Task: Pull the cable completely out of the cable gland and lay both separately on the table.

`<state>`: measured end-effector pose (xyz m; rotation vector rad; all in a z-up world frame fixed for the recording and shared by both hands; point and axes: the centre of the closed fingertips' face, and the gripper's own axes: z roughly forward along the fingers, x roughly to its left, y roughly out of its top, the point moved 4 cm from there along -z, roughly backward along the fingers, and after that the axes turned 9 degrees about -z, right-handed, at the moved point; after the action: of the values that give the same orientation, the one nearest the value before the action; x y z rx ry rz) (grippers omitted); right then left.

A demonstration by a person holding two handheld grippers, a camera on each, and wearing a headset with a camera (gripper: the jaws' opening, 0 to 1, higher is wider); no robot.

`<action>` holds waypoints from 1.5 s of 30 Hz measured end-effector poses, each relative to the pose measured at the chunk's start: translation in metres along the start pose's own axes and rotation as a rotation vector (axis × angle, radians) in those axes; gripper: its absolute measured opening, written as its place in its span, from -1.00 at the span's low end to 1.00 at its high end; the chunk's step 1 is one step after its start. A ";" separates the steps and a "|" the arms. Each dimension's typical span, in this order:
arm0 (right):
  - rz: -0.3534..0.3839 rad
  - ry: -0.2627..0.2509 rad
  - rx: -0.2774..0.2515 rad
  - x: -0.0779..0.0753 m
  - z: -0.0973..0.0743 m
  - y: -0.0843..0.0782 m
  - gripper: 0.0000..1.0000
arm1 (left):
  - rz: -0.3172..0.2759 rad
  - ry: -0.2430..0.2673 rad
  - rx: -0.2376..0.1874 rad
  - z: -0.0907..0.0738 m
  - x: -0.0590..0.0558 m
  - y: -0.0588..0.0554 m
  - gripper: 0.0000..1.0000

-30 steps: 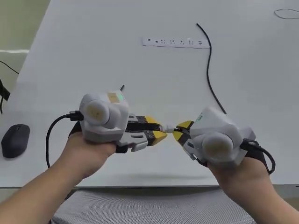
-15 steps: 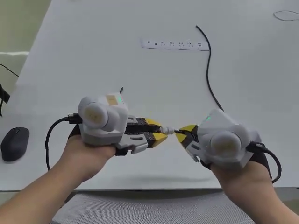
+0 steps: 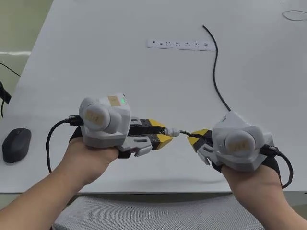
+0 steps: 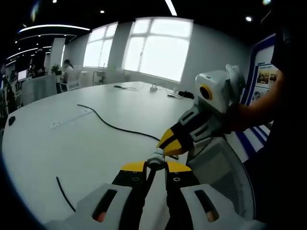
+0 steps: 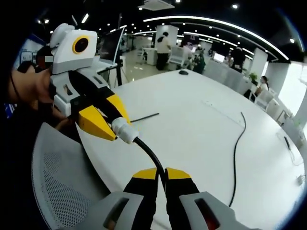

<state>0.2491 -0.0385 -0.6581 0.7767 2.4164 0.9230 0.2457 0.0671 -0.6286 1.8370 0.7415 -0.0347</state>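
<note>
A small white cable gland sits between the yellow tips of my left gripper, which is shut on it above the table's near edge. A black cable comes out of the gland to the right, into my right gripper, which is shut on it. In the left gripper view the gland is pinched at the jaw tips, with the right gripper just beyond. The right gripper view shows the cable arching from my shut jaws to the gland. The cable's far end pokes out behind the left gripper.
A white power strip lies at the back of the white table, with a black cord running from it toward the right gripper. A dark mouse sits at the left edge. A grey mesh chair is below the near edge.
My right gripper has moved right and a little toward me, widening the gap between the grippers. More black cable now shows between the gland and the right jaws. The left gripper has held still.
</note>
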 end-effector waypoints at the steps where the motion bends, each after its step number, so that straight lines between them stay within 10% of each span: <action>1: 0.001 -0.006 0.003 -0.002 0.000 -0.003 -1.00 | -0.002 0.000 -0.002 -0.001 0.000 0.000 -0.70; 20: 0.339 -0.036 0.060 -0.020 0.008 -0.056 -1.00 | -0.004 -0.008 -0.003 0.003 -0.007 -0.001 -0.71; 30: 0.300 -0.014 0.059 -0.019 0.007 -0.056 -1.00 | -0.015 0.004 -0.005 0.005 -0.004 0.001 -0.70; 45: 0.016 0.005 0.049 -0.015 -0.002 -0.046 -0.77 | -0.027 0.013 0.002 0.005 0.000 0.001 -0.70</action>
<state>0.2438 -0.0776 -0.6866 0.8132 2.4489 0.8753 0.2483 0.0628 -0.6298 1.8305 0.7759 -0.0409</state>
